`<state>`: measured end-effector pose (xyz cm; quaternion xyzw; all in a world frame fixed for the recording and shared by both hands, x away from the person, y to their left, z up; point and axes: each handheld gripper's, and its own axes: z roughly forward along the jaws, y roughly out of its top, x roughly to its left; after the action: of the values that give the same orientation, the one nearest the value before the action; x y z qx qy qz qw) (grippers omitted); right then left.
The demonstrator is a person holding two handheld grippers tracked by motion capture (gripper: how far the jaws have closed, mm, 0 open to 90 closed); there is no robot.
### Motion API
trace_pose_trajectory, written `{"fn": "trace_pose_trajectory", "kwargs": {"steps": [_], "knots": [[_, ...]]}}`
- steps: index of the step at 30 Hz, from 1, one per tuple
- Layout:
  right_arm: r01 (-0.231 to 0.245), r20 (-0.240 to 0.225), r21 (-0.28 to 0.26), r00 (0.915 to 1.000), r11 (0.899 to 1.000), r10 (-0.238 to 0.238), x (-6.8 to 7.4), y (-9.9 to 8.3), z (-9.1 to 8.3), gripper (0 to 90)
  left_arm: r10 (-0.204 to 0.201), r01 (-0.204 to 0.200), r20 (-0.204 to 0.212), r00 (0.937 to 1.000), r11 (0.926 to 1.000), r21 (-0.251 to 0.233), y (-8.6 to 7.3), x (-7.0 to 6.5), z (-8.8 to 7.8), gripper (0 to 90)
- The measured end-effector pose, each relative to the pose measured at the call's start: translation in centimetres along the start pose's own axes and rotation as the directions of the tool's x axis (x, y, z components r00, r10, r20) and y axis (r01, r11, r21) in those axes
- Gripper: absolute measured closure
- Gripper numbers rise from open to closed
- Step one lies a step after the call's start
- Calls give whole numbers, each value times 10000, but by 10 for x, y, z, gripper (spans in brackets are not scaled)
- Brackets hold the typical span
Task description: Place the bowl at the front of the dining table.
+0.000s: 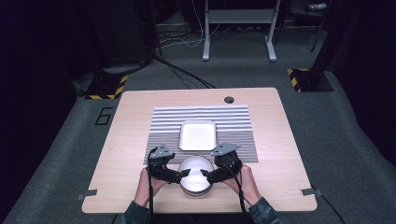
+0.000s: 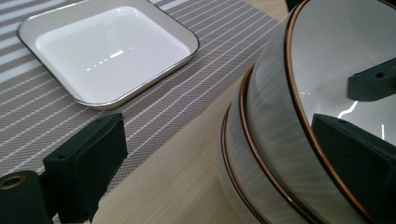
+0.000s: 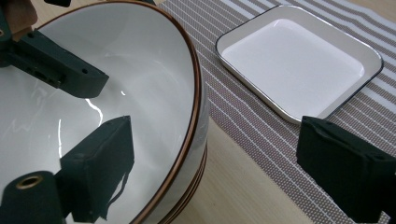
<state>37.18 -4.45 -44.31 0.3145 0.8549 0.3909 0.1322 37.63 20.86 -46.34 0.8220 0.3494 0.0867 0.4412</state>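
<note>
Both hand-held grippers, left (image 1: 186,175) and right (image 1: 204,176), straddle the top white brown-rimmed ceramic bowl's (image 1: 195,169) rim, jaws wide, nothing gripped. Lifting it off the stack hasn't started.

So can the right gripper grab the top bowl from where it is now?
Probably yes. The right gripper already straddles the top bowl's rim, one jaw inside, one outside, open with nothing between but the wall. The left gripper straddles the opposite rim and does not block it.
</note>
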Motion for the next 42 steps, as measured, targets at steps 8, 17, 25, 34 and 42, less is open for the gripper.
{"fn": "trace_pose_trajectory", "kwargs": {"steps": [8, 17, 25, 34, 42], "knots": [[-215, -231, -33, 9995, 9998, 214, -1, -4, 6, 88, -121, 122, 188, 9997, 9999, -37, -3, -4, 4, 51], [-59, -341, 119, 9994, 9999, 63, 6, -9, 15, 124, -14, 7, 339, 9994, 9997, 228, -9, -8, 8, 73], [36, -708, 150, 9975, 9999, -25, 9, -9, 14, 335, 68, -85, 813, 9967, 9997, 208, -8, -14, 9, 234], [386, -485, 562, 9982, 9977, -359, 16, -5, 13, 472, 320, -328, 203, 9993, 9986, 408, -3, -24, 13, 380], [492, 103, 1008, 9987, 9937, -505, 20, 0, 11, 553, 849, -792, -791, 9932, 9942, 721, 2, -33, 8, 514]]}}
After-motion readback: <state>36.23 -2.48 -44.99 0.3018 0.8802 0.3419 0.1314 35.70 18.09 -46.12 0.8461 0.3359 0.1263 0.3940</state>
